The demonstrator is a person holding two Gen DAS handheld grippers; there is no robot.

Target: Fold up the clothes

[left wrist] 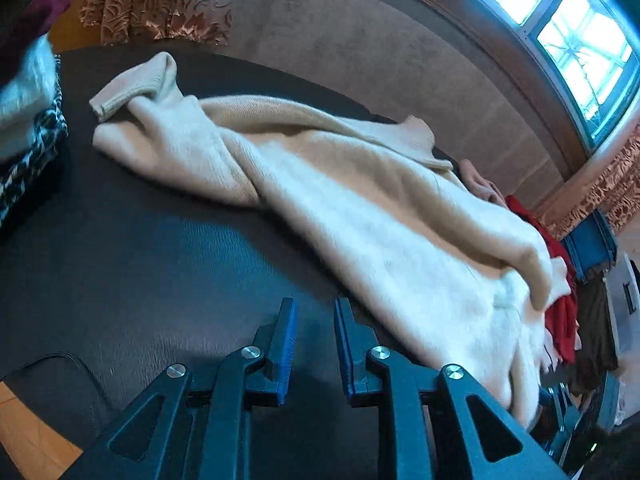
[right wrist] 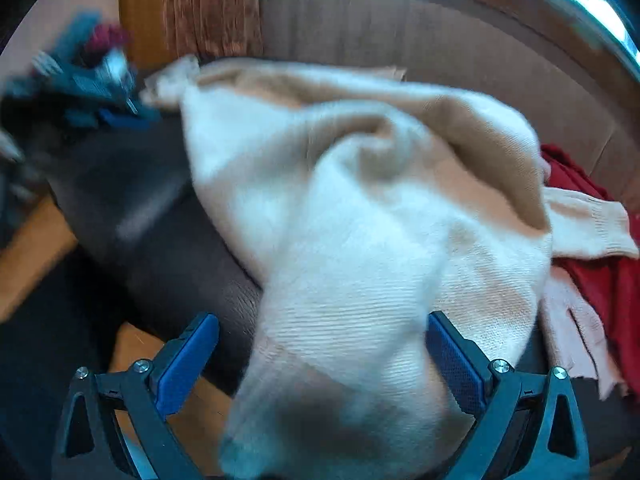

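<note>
Cream sweater blurred, hiding gap between right hand-held gripper fingers.

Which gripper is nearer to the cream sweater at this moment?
Right. The right gripper is wide open with a fold of the cream sweater lying between its fingers. The left gripper is over bare dark tabletop, beside the sweater, nothing between its fingers.

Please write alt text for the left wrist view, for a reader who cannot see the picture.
A cream sweater lies crumpled across a dark round table, one ribbed cuff toward the far edge. The left gripper is above bare table beside it, blue-padded jaws slightly apart and holding nothing. Red clothing lies at the right; a window is behind.
</note>
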